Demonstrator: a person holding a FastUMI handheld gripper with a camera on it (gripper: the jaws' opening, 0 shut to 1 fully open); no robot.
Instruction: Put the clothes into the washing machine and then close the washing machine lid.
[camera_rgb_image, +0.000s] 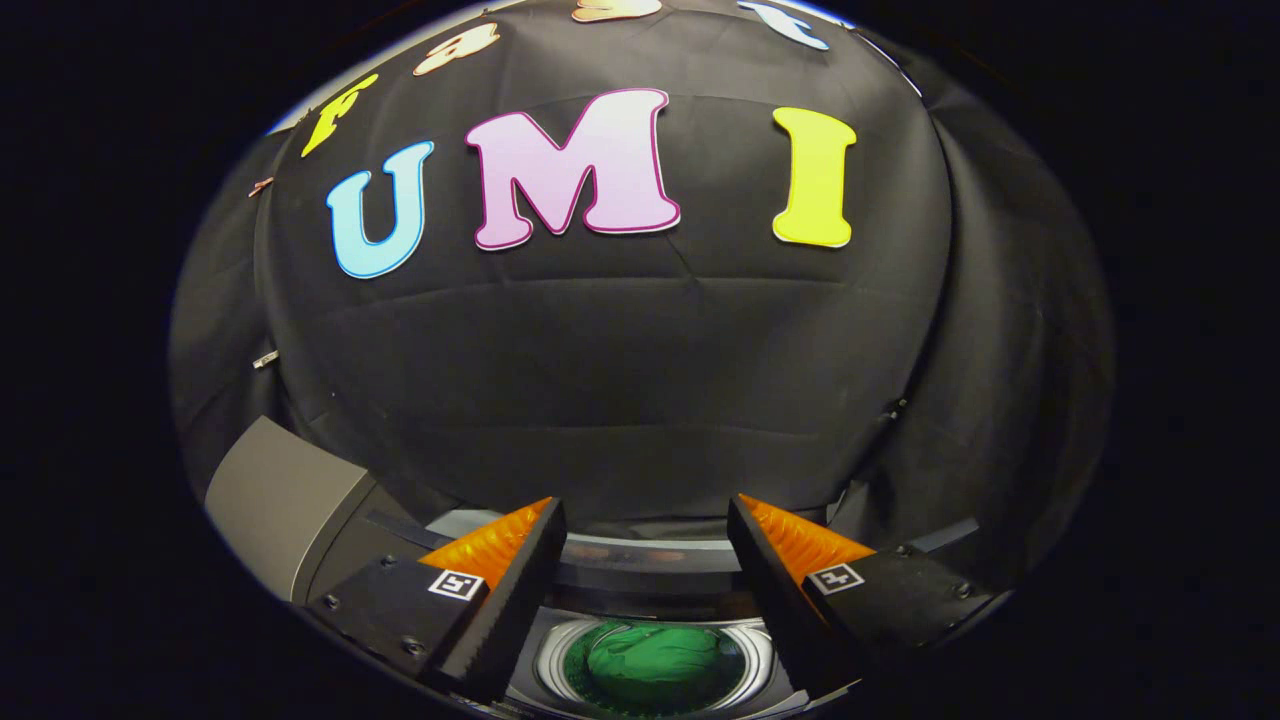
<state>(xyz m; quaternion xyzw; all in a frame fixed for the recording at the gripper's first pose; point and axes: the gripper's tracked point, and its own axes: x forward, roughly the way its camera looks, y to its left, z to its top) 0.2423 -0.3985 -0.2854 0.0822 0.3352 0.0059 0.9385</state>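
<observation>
Fingers of your gripper (645, 520) stand spread wide with nothing between them — they hover above the washing machine (640, 575). Low in the frame, between the fingers, green clothes (655, 665) lie inside the drum's round opening. At lower left you see the grey raised lid (280, 500) — beyond it all hangs the black cloth wall (620, 380).

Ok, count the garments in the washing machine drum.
1: a green garment lies in the drum, below and between the open gripper fingers. More may be hidden beneath it.
</observation>
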